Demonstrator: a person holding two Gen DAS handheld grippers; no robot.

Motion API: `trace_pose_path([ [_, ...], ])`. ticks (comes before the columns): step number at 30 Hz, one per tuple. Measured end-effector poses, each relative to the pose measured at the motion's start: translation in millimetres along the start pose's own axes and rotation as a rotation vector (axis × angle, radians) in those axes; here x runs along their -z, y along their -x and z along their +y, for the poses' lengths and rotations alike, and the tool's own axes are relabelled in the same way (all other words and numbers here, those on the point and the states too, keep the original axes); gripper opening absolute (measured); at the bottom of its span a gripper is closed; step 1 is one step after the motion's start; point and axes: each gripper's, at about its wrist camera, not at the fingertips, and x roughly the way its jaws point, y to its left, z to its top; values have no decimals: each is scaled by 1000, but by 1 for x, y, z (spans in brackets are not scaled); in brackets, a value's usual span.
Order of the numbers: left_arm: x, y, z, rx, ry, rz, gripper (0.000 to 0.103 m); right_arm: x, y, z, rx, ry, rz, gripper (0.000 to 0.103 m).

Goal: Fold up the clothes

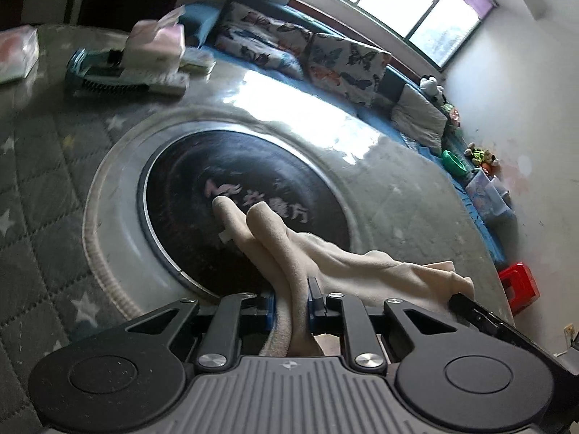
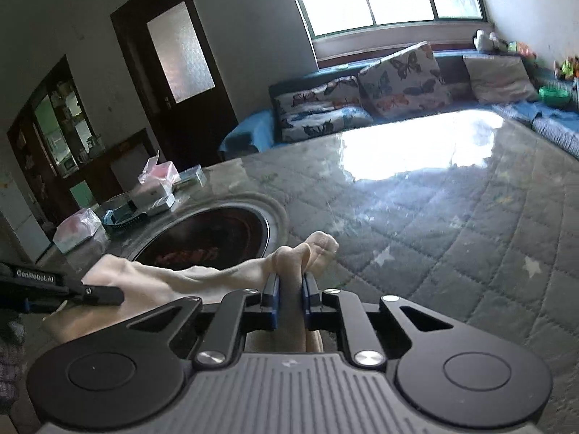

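Cloth (image 1: 289, 253) clamped by left gripper (image 1: 291, 303), right gripper (image 2: 289, 294).

Left hand-held gripper (image 1: 291, 298) clamped, right hand-held gripper (image 2: 290, 291) clamped, both angled downward

Cloth (image 1: 347, 264) bottom hidden behind the left gripper (image 1: 291, 302) body. Lettering (image 1: 260, 199) on the dark disc blurred, unreadable. Toys (image 1: 481, 157) by the wall too small to identify.
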Motion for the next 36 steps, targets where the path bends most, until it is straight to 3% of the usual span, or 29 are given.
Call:
trace_pose_path([
  [17, 4, -7, -59, 67, -106, 19, 15, -17, 61, -13, 80, 56, -99, 10],
  [36, -8, -30, -134, 85, -230, 14, 15, -38, 94, -40, 197, 74, -173, 10],
])
